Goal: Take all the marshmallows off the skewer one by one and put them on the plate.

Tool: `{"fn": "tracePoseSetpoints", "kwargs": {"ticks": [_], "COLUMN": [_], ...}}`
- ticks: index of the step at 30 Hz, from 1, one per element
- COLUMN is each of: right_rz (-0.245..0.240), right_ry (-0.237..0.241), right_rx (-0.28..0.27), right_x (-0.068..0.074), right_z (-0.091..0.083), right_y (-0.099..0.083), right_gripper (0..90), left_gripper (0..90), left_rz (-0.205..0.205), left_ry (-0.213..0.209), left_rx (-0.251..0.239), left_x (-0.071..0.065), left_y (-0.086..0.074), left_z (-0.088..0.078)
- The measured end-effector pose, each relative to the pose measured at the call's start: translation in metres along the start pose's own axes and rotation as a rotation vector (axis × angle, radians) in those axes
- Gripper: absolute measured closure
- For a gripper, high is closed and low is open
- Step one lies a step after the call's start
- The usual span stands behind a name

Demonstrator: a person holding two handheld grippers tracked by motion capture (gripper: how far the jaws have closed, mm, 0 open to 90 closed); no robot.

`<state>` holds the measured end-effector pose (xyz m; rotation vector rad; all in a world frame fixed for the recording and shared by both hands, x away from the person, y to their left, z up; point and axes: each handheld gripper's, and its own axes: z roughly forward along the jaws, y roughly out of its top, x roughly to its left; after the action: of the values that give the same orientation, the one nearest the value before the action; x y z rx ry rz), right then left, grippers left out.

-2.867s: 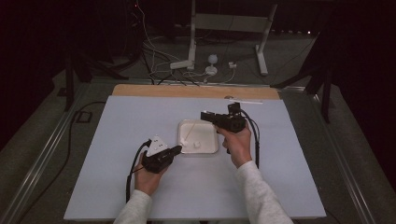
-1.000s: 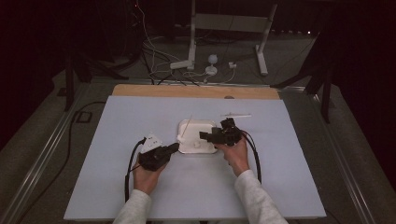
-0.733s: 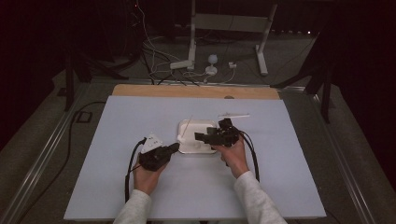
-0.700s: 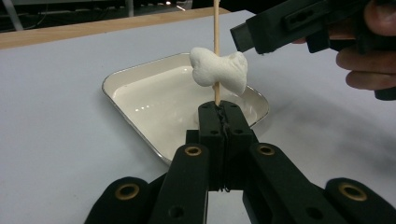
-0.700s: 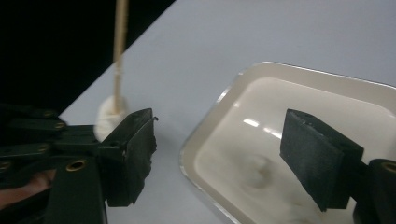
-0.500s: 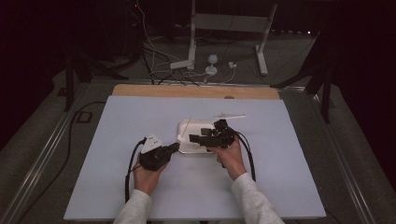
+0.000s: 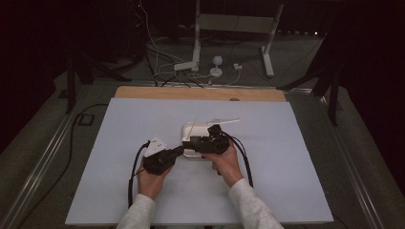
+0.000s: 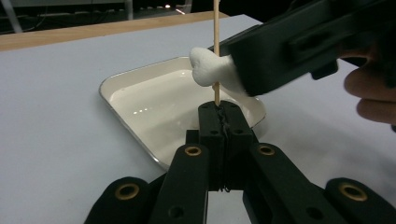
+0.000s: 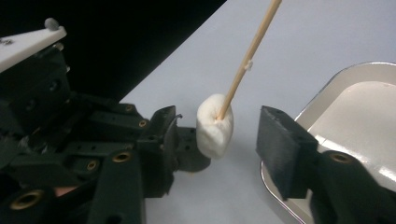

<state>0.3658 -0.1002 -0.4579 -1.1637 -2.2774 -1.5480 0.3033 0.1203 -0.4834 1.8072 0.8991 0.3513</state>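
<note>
My left gripper (image 8: 224, 109) is shut on the lower end of a thin wooden skewer (image 8: 215, 46) that stands nearly upright. A white marshmallow (image 9: 215, 130) is threaded on the skewer just above those jaws. My right gripper (image 9: 220, 123) reaches in from the right, and its jaws have just been closing with the marshmallow between them. One finger (image 8: 280, 51) lies against the marshmallow, while a gap shows before the other finger (image 9: 280, 144). From above, both grippers (image 7: 180, 150) (image 7: 191, 143) meet at the near left corner of the white tray (image 7: 191, 128).
The shallow white tray (image 8: 140, 93) is bare inside and sits mid-table on a pale blue-grey mat (image 7: 119, 181). A thin white strip (image 7: 229, 120) lies just beyond the tray. A wooden board edge (image 7: 200, 93) runs along the far side, with stands and cables on the floor behind.
My right gripper has travelled left from the tray's right side to the skewer in the left gripper. The left hand has stayed put.
</note>
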Motion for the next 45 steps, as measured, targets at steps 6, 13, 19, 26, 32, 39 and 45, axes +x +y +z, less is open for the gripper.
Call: {"fn": "tracePoseSetpoints", "kwargs": {"ticks": [6,13,19,26,32,39,45], "right_rz": [0.047,0.037,0.029,0.014,-0.002,-0.002,-0.007], "right_ry": [0.036,0.040,0.038,0.048,0.038,0.014,0.008], "right_rx": [0.006,-0.007,-0.014,0.005,0.019,-0.001,-0.014], "right_x": [-0.0038,-0.0032,-0.0024,-0.0001,0.0025,0.0037,0.0048], "right_z": [0.0044,0.0044,0.0025,0.0056,0.0105,0.0065,0.0010], "right_y": [-0.0008,-0.0008,-0.0003,-0.0023,-0.0045,-0.0022,0.0011], "right_gripper": [62.3,73.7,74.8,64.8,74.3,77.5,77.9], "left_gripper": [90.0,86.2,82.6,90.0,90.0,90.0,90.0], "left_rz": [-0.003,0.001,0.011,0.007,0.001,0.018,0.036], "left_ry": [-0.011,-0.017,-0.023,-0.016,-0.007,-0.006,-0.004], "left_rx": [-0.003,0.023,0.071,0.076,0.075,0.069,0.073], "left_x": [-0.0003,0.0001,-0.0002,-0.0014,-0.0011,-0.0014,-0.0024], "left_y": [0.0001,-0.0012,-0.0031,-0.0028,-0.0024,-0.0025,-0.0026], "left_z": [0.0002,0.0028,0.0083,0.0086,0.0077,0.0070,0.0070]}}
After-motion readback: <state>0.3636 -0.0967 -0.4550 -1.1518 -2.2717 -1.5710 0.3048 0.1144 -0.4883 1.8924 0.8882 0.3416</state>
